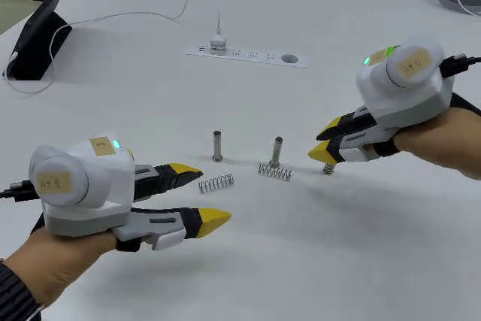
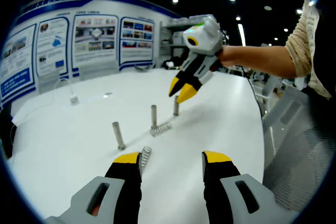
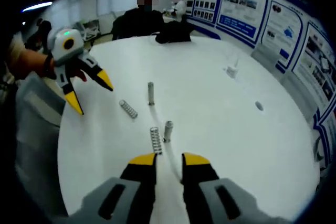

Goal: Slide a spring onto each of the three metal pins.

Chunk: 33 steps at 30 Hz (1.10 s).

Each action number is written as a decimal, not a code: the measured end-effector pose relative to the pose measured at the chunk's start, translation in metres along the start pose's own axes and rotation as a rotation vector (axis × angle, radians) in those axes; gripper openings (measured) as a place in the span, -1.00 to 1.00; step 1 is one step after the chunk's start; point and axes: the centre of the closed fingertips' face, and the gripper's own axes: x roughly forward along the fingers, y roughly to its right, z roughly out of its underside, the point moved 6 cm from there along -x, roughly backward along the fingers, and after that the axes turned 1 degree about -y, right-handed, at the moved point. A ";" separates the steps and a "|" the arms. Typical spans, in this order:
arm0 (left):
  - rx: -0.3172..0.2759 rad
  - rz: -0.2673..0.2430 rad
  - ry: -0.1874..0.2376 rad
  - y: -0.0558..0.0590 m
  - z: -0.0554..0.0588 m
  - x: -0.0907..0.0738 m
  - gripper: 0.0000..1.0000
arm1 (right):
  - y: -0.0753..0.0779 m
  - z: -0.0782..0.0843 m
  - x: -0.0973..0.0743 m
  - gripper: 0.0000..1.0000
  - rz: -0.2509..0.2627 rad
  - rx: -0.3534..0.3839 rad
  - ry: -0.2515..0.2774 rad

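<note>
Two bare metal pins [image 1: 217, 146] [image 1: 276, 151] stand upright mid-table. A loose spring [image 1: 216, 183] lies in front of the first pin, and another spring [image 1: 275, 172] lies at the foot of the second. A third pin [image 1: 328, 168] stands just under my right gripper [image 1: 322, 144], and coils seem to wrap it. The right jaws are a little apart with nothing between them [image 3: 169, 160]. My left gripper [image 1: 203, 195] is wide open and low, with the near spring [image 2: 145, 156] just ahead of its left jaw. The right gripper [image 2: 181, 90] hovers over the far pin [image 2: 176, 106].
A white power strip [image 1: 248, 55] with a plugged-in adapter and cable lies at the back. A dark stand [image 1: 37, 35] sits at the far left. Seated people [image 3: 142, 19] are beyond the round table's far edge.
</note>
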 end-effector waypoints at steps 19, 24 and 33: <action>-0.002 -0.017 -0.012 0.000 0.001 -0.003 -0.09 | -0.014 0.007 0.048 -0.65 -0.114 -0.056 -0.087; -0.002 -0.023 -0.014 0.000 0.001 -0.004 -0.09 | -0.011 0.011 0.055 -0.67 -0.125 -0.055 -0.103; 0.000 -0.030 -0.019 0.000 0.000 -0.005 -0.09 | -0.008 0.015 0.061 -0.75 -0.158 -0.039 -0.129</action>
